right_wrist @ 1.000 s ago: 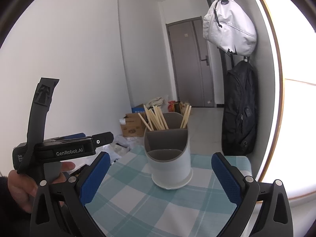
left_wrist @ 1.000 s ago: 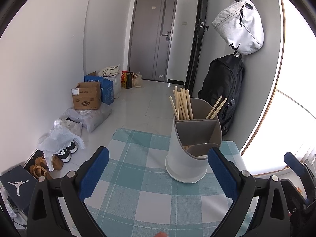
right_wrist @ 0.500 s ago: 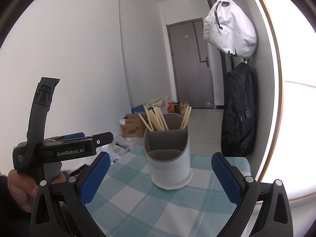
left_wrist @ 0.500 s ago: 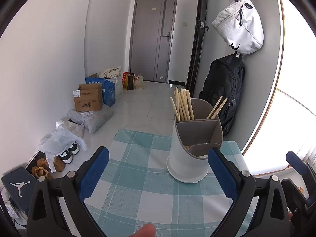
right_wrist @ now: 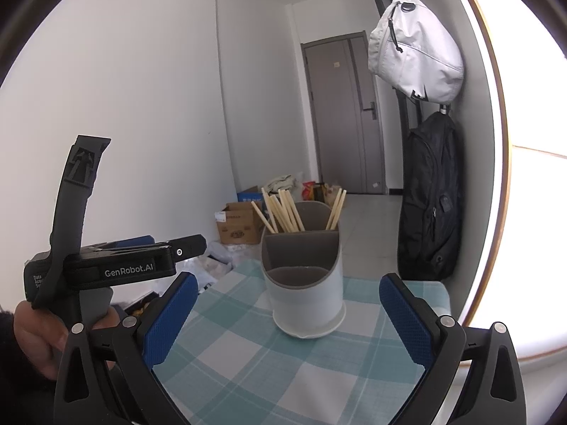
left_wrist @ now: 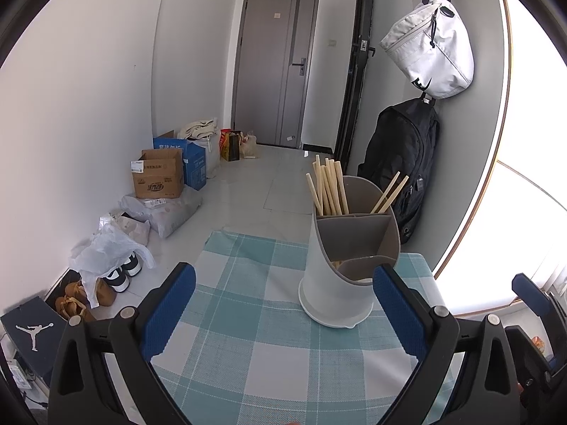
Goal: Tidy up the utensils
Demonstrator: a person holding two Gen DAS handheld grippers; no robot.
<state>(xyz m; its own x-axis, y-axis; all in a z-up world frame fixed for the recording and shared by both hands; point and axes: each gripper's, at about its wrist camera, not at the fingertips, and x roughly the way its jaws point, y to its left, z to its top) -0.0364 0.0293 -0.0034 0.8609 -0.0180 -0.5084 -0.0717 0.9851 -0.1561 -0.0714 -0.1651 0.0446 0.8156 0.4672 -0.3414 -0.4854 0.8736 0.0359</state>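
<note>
Since nothing loose lies on the checked worktop [left_wrist: 248,347], both the left tool [left_wrist: 283,318] and right tool [right_wrist: 283,315] hover apart, empty, facing the utensil holder [right_wrist: 304,283] whose far compartments keep the chopsticks [right_wrist: 283,212] upright.

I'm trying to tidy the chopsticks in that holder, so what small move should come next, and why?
Probably ease the right gripper forward toward the utensil holder. Both grippers are open and hold nothing, the checked tablecloth shows no loose utensils, and the chopsticks stand split between two back compartments. The pair on the right looks simplest to reach first. The left gripper can wait.
</note>
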